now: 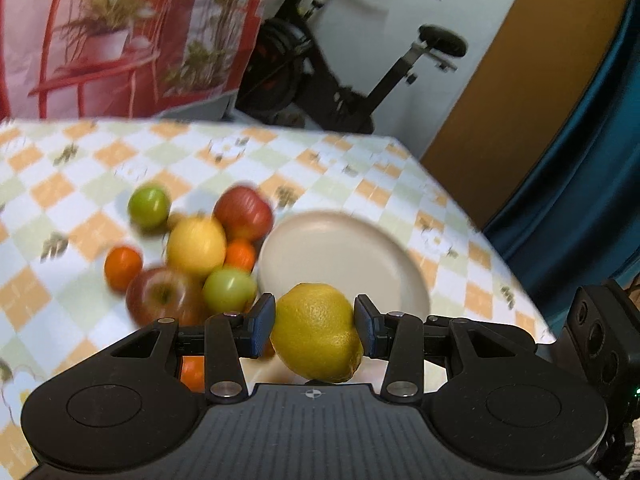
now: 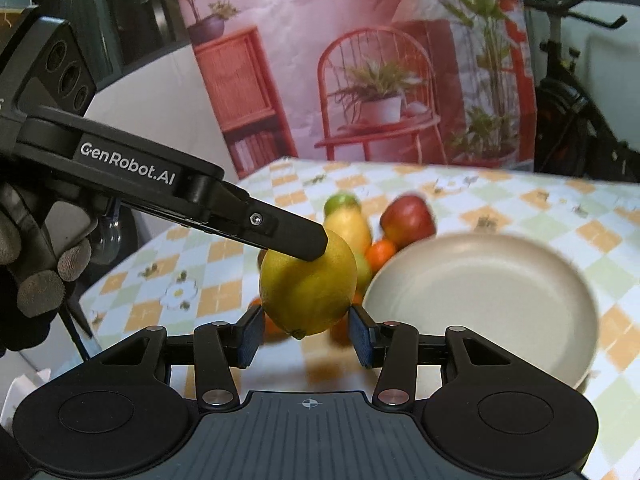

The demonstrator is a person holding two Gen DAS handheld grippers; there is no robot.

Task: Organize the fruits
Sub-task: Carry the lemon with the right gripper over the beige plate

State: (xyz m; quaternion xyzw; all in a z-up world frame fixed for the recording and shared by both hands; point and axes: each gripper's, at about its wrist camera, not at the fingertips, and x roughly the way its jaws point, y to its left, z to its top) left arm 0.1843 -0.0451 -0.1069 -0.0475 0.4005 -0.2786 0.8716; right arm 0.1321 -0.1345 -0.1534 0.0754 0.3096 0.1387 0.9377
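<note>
Next, hold the left gripper (image 1: 315,330) partly closed, clamped on the lemon (image 1: 320,344) above the table, and carry it level over the plate (image 1: 344,256); whether the right gripper (image 2: 307,338), pads flanking a lemon, actually grips cannot be determined.

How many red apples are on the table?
2. The far apple sits behind the yellow fruit; the near apple lies beside a green fruit. The pile could hide more.

Fruits (image 1: 192,252) left of plate (image 1: 344,256), seemingly touching
</note>
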